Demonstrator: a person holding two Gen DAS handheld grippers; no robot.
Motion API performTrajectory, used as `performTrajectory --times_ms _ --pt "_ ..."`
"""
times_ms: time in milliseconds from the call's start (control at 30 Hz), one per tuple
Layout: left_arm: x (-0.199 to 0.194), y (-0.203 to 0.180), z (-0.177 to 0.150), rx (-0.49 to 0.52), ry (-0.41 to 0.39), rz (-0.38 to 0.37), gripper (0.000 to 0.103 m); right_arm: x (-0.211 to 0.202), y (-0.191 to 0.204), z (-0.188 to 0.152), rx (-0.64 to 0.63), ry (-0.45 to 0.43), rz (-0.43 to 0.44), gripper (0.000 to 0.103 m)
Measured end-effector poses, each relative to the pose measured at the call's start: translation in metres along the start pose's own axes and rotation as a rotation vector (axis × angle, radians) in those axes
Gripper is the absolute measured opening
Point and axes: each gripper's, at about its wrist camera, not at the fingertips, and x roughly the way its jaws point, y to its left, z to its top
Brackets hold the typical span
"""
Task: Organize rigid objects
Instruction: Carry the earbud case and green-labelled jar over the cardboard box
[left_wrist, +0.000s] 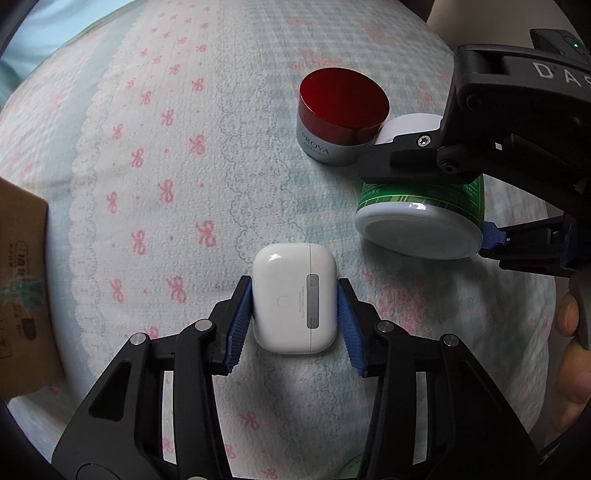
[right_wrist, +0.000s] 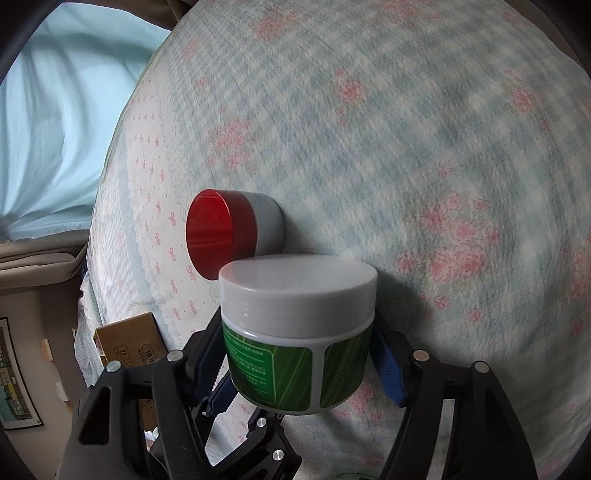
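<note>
My left gripper (left_wrist: 294, 314) is shut on a white earbuds case (left_wrist: 294, 298) that lies on the patterned bedspread (left_wrist: 166, 147); its blue pads (left_wrist: 240, 325) press both sides. My right gripper (right_wrist: 301, 363) is shut on a green-labelled jar with a white lid (right_wrist: 297, 325) and holds it on its side over the bedspread. In the left wrist view this jar (left_wrist: 421, 218) and the right gripper (left_wrist: 461, 199) are at the right. A silver jar with a red lid (left_wrist: 341, 114) stands just beyond it, also seen in the right wrist view (right_wrist: 232, 232).
A cardboard box (left_wrist: 22, 295) sits at the left edge of the bed, also visible in the right wrist view (right_wrist: 129, 336). A light blue sheet (right_wrist: 62, 122) lies beyond the bedspread (right_wrist: 406, 147). A person's hand (left_wrist: 572, 350) holds the right gripper's handle.
</note>
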Motion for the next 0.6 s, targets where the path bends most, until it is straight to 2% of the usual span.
performTrajectory --times_ms 300,600 --pt "-0.012 0.015 -0.002 -0.040 0.004 -0.040 0.041 -0.006 -0.003 -0.003 0.025 -0.013 0.006 0.066" --pt "-0.054 0.026 0.003 -0.050 -0.036 -0.058 0.041 -0.038 0.010 -0.018 0.026 -0.049 0.026 0.066"
